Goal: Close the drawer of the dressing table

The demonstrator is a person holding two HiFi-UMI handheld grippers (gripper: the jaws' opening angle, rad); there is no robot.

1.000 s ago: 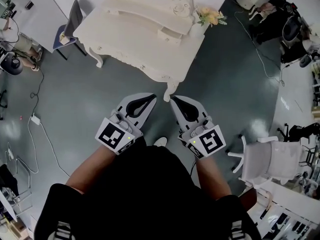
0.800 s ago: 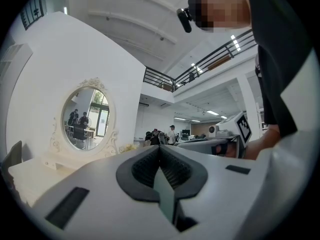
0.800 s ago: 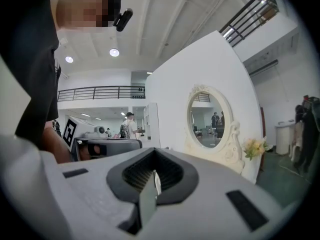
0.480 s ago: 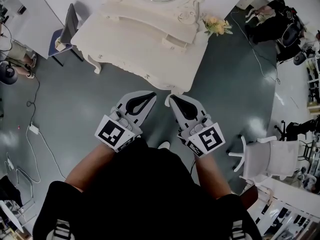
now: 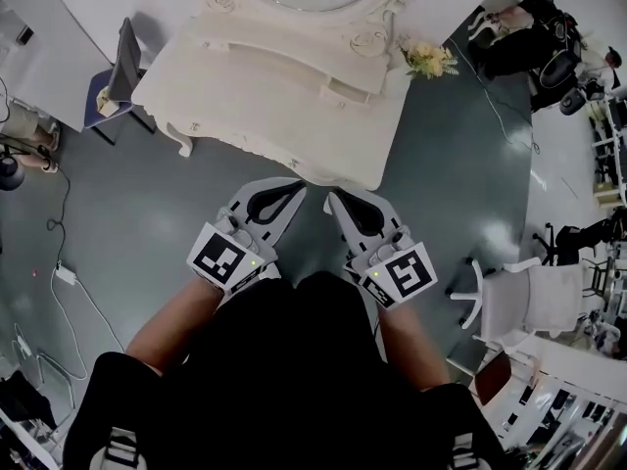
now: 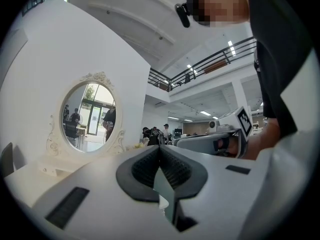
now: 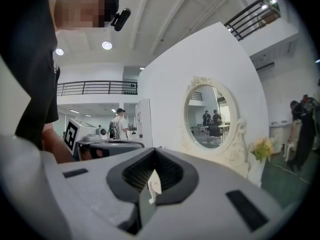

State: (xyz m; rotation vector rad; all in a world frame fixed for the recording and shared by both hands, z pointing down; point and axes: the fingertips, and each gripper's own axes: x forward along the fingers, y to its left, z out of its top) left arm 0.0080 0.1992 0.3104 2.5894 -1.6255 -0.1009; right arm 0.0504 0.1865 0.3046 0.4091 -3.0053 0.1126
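A white dressing table (image 5: pixel 265 96) is seen just ahead. The left claw (image 5: pixel 297 187) and the right claw (image 5: pixel 331 197) are held side by side near the front edge, each pinched tight with nothing inside. A small drawer (image 5: pixel 345 88) near the surface's back right corner is thought to stick out a little. It is not yet touched, so the approach step is judged to be in hand. Next, a claw tip must be set against the drawer's front and pushed straight in.
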